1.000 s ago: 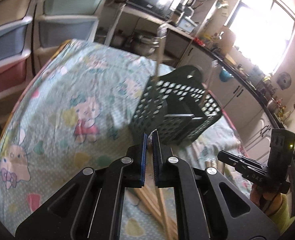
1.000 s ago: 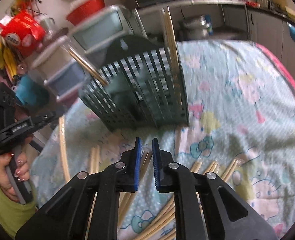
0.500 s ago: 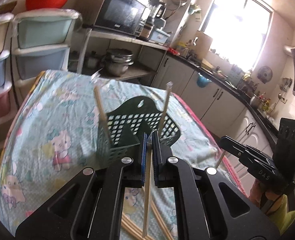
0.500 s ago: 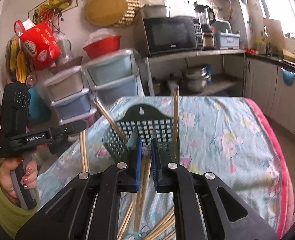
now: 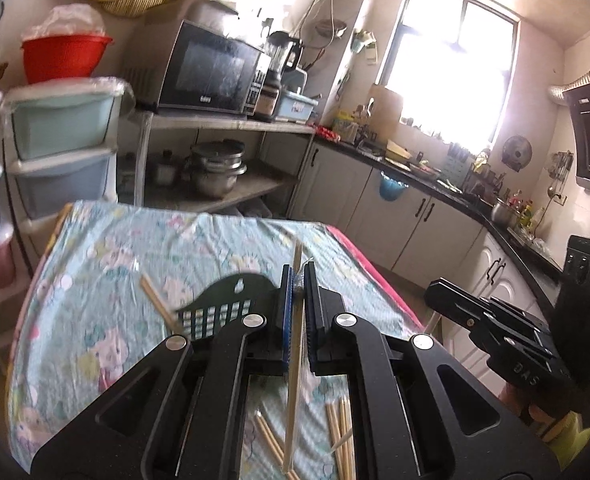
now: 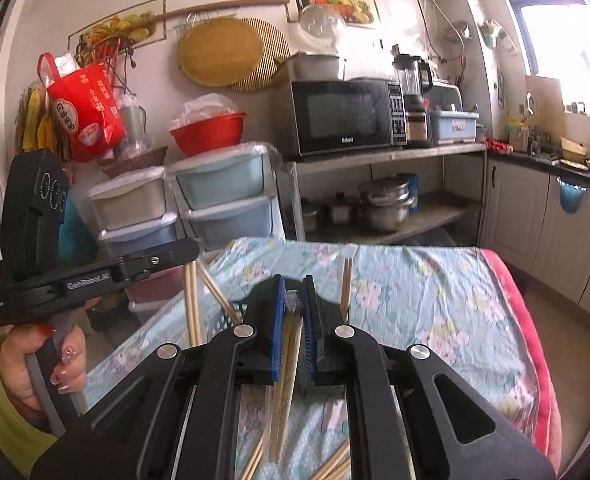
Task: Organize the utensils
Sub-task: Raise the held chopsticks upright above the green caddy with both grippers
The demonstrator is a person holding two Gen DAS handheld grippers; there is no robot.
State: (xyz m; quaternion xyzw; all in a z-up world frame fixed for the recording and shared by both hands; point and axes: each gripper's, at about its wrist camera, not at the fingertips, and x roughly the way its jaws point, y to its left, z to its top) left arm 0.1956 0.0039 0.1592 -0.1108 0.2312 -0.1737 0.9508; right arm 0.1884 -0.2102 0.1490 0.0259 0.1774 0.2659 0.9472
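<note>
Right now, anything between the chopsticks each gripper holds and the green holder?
Nothing visible. The left gripper pinches chopsticks just behind the green holder; the right gripper holds its chopsticks likewise. Only chopsticks already standing in the holder occupy it; its opening is mostly hidden.

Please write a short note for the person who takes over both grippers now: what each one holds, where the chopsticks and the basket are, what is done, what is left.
Left gripper: shut on one chopstick, held upright above the table.
Right gripper: shut on a chopstick pair, also lifted.
Green basket: on the flowered cloth, just ahead of both grippers.
Done: a few chopsticks already stand in the basket.
Left: drop both held loads into the basket, then collect the loose chopsticks lying on the cloth near you.
</note>
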